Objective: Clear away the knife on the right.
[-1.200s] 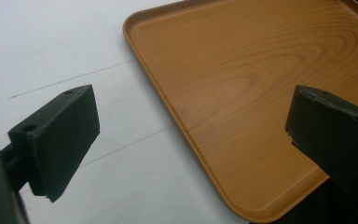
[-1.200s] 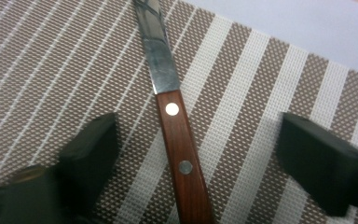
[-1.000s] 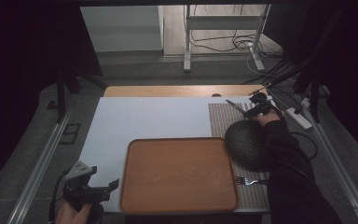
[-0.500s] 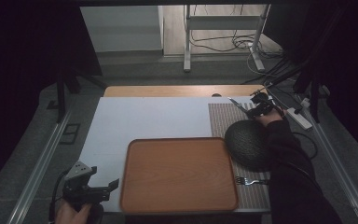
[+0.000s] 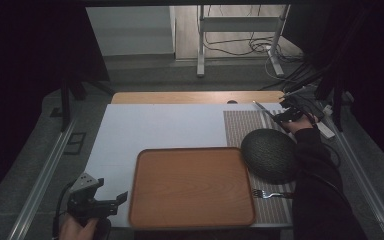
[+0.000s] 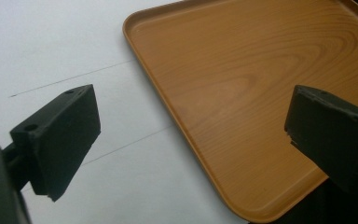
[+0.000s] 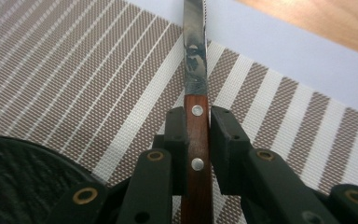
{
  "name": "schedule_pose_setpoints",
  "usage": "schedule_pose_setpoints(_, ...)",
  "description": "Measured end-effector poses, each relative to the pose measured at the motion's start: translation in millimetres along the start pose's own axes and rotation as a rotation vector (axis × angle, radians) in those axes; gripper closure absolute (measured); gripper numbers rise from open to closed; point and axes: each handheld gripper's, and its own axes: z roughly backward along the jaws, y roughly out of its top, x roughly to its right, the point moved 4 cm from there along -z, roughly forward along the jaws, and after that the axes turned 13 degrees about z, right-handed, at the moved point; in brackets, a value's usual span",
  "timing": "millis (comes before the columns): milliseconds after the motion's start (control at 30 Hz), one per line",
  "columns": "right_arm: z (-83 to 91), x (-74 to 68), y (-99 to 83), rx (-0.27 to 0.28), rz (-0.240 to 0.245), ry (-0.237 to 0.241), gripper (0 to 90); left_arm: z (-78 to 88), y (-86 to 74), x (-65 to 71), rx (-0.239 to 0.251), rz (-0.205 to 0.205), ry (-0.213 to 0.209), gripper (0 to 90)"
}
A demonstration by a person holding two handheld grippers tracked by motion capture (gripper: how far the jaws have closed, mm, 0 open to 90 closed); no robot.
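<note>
Right gripper (image 7: 197, 126) clamps the wooden-handled steel knife (image 7: 196, 84), lifted over the striped brown placemat (image 7: 74, 70); keep the blade level toward the wooden tray (image 5: 190, 185); left gripper (image 6: 191, 135) gapes empty beside it

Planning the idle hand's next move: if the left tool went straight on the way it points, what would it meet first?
Probably the wooden tray: the left tool stands open, pointing across the white table cover at the tray's near rim. Its height above the rim is unclear.
</note>
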Motion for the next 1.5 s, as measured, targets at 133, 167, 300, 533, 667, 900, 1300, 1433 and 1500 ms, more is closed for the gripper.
schedule_pose_setpoints(133, 9.6, -6.5, 4.8, 0.030, -0.004, 0.006, 77.5, -0.1, 0.1, 0.1, 0.000, 0.001, 0.000, 4.2)
schedule_pose_setpoints(167, 10.6, -9.0, 5.8, 0.035, -0.002, 0.010, 77.5, -0.1, 0.2, 0.1, -0.001, 0.001, 0.000, 4.2)
schedule_pose_setpoints(300, 13.0, -16.9, 7.8, 0.046, -0.008, 0.020, 77.5, -0.1, 0.2, 0.1, -0.001, 0.001, 0.000, 4.2)
schedule_pose_setpoints(533, 18.5, -38.4, 11.5, 0.070, 0.008, 0.047, 77.5, -0.4, 0.3, 0.2, -0.001, 0.001, -0.001, 4.2)
schedule_pose_setpoints(667, 22.9, -51.0, 12.5, 0.075, 0.020, 0.053, 77.5, -0.5, 0.3, 0.2, -0.002, -0.001, -0.001, 4.2)
schedule_pose_setpoints(900, 30.2, -71.9, 10.9, 0.087, 0.042, 0.069, 77.5, -0.6, 0.5, 0.0, -0.004, 0.001, -0.006, 4.1)
schedule_pose_setpoints(1300, 44.9, -114.4, 6.4, 0.114, 0.090, 0.116, 77.4, -0.9, 0.6, -0.1, -0.008, 0.002, -0.006, 4.1)
schedule_pose_setpoints(1433, 49.5, -129.8, 4.0, 0.123, 0.107, 0.135, 77.5, -1.0, 0.6, 0.0, -0.009, 0.001, -0.005, 4.1)
schedule_pose_setpoints(1500, 51.9, -137.1, 2.7, 0.131, 0.118, 0.144, 77.4, -1.0, 0.6, 0.0, -0.010, 0.000, -0.005, 4.0)
